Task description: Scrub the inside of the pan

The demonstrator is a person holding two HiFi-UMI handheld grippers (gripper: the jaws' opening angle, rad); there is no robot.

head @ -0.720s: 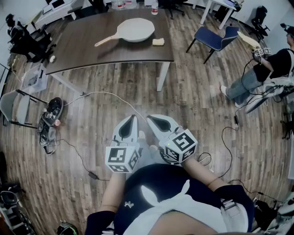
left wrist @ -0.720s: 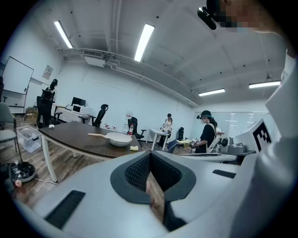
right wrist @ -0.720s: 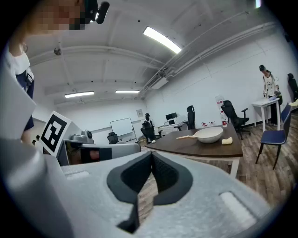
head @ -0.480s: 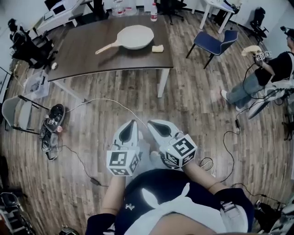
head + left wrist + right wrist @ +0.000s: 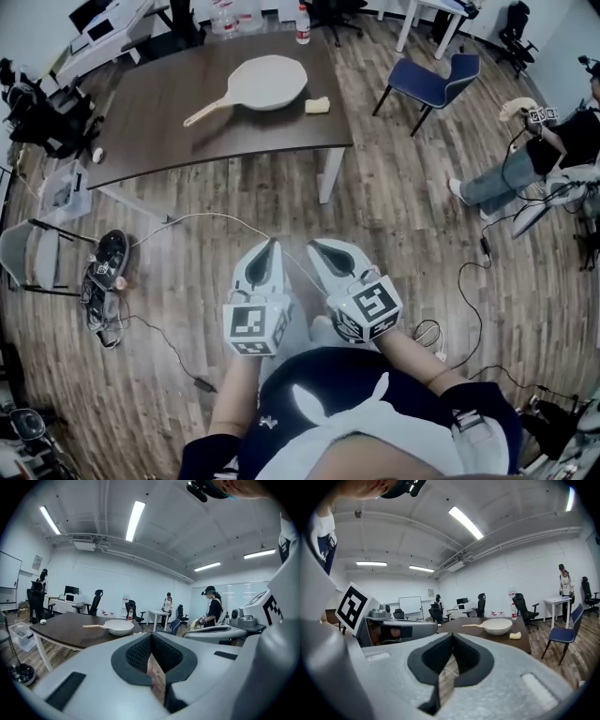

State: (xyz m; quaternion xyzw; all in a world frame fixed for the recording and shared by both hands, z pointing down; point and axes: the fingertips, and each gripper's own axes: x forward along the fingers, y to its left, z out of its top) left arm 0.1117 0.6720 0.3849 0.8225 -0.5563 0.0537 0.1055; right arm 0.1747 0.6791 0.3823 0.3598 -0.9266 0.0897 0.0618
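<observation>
White-shelled, the left hand-held gripper point(image 5: 270, 246) and the right hand-held gripper point(image 5: 317, 247) hang side by side near the person's body, each with jaws pressed together on nothing, over the wooden floor point(image 5: 394, 206). Well ahead, the pale pan point(image 5: 267, 82) lies on the dark worktop point(image 5: 187, 141), with a yellowish sponge point(image 5: 317, 105) just beside it.

Head view: sits high, looks forward and steeply down, wide-angle. Takes in left gripper point(image 5: 271, 244) and right gripper point(image 5: 315, 246) close below, side by side; table point(image 5: 187, 131) well ahead, near top of frame. Left gripper view: rides low just behind own jaws, looks almost level at table from well off. Right gripper view: just beside, same heading. Shared across all three: table and pan point(image 5: 267, 82). Each gripper view: catches neighbouring gripper at inner edge.
</observation>
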